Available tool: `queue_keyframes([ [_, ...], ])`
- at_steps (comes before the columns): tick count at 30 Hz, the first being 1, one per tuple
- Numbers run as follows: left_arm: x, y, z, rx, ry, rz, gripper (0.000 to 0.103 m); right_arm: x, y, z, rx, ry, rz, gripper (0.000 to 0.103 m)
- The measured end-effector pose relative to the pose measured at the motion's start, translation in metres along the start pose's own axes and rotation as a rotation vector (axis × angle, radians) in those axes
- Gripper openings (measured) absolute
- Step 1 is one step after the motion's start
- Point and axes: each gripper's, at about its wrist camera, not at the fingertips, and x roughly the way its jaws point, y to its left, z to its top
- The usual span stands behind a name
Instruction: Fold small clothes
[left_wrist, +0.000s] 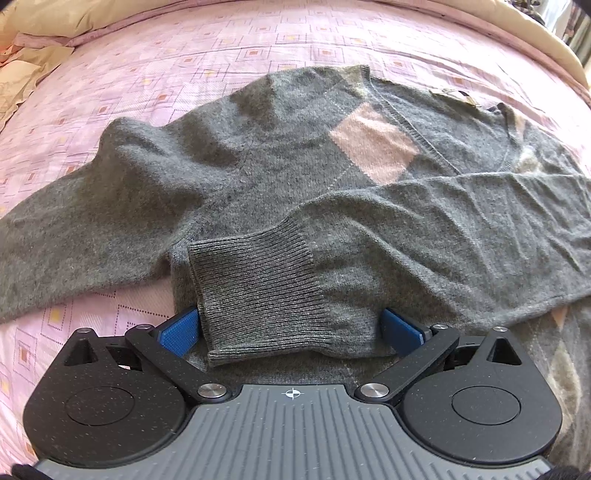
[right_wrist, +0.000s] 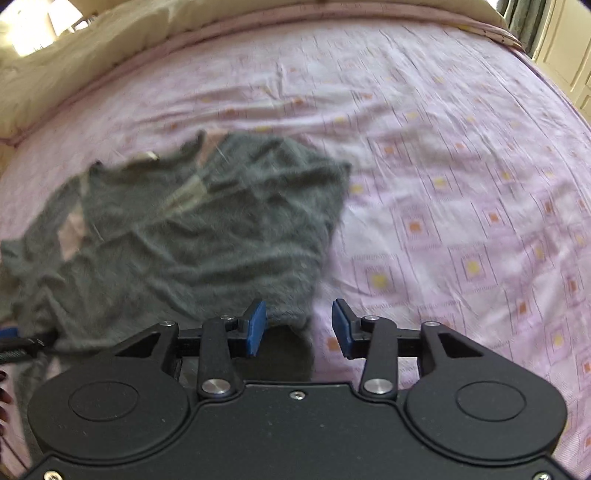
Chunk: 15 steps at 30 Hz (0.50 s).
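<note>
on a pink patterned bedspread, i'm working a grey knitted v-neck sweater with pink diamond patches, spread across the middle of the frame. my left gripper is sitting with its jaws spread wide either side of the ribbed grey cuff, the sleeve lying folded across the body, apparently just laid there. in the blurred right view, my right gripper is hovering, jaws parted and holding nothing, over the sweater's lower edge at centre frame.
</note>
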Motion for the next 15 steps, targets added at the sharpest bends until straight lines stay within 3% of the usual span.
queue_keyframes([
  [3,-0.001,0.001,-0.001,-0.003,-0.013,-0.005,0.103,0.022,-0.019,-0.007,0.092,0.063,-0.07,0.052],
  [5,-0.002,0.002,-0.003,-0.003,-0.025,-0.008,0.103,0.023,-0.03,-0.009,0.173,0.046,-0.048,0.052],
  [11,-0.009,0.01,-0.003,-0.03,-0.029,-0.047,0.102,-0.002,-0.012,-0.01,0.128,-0.01,-0.062,0.059],
  [15,-0.03,0.033,-0.013,-0.114,-0.083,-0.089,0.102,-0.028,-0.002,-0.015,0.123,-0.077,-0.028,0.071],
])
